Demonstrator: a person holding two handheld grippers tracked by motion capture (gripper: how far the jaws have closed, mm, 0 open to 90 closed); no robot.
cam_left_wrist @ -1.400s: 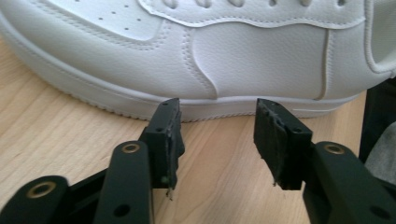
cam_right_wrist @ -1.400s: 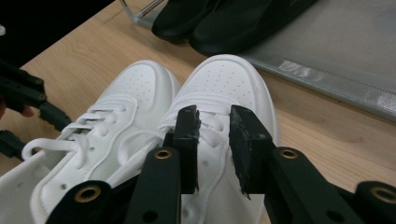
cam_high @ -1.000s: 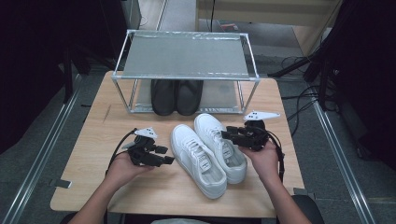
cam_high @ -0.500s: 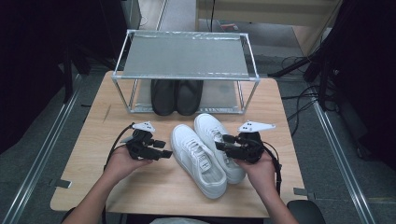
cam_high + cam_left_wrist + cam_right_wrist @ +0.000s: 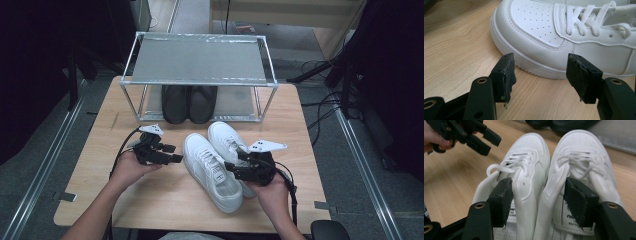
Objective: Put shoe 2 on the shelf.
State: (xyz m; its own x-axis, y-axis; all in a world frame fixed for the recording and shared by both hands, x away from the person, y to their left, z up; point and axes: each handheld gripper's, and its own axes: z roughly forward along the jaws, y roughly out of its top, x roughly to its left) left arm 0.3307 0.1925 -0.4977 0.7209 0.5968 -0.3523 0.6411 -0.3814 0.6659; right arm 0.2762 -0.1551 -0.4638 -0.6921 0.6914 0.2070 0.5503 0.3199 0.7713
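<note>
Right gripper point(image 5: 537, 197), jaws just opening, straddles the adjoining collars of the white leather sneakers point(image 5: 220, 162) mid-table, left gripper point(image 5: 170, 154) gaping beside a toe; shelving on the wire rack point(image 5: 150, 82) remains.

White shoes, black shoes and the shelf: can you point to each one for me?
White shoes point(image 5: 210, 167), high view, on the laces of the left one.
Black shoes point(image 5: 188, 103), high view, where the two toes meet.
Shelf point(image 5: 200, 60), high view, on its bare grey top.
</note>
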